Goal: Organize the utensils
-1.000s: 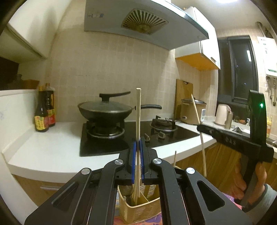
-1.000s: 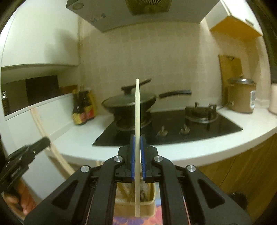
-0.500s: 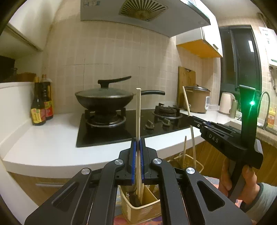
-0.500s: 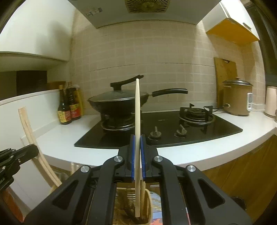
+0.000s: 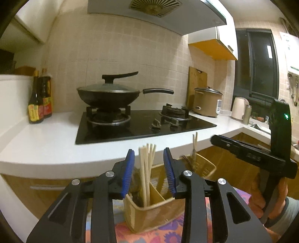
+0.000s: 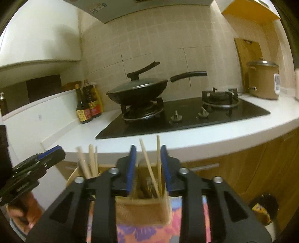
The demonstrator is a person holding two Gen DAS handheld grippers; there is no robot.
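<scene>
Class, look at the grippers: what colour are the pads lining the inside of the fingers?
Blue, on black fingers. The left wrist view shows them most sharply.

I can't read any text from here. The bottles (image 5: 39, 104) by the stove carry yellow and red labels, but their print is too small and blurred for me to make out. There are marks on the side of the other gripper (image 5: 250, 155) in my left view and a strip on the hood (image 6: 95, 7) in my right view, both illegible.
</scene>
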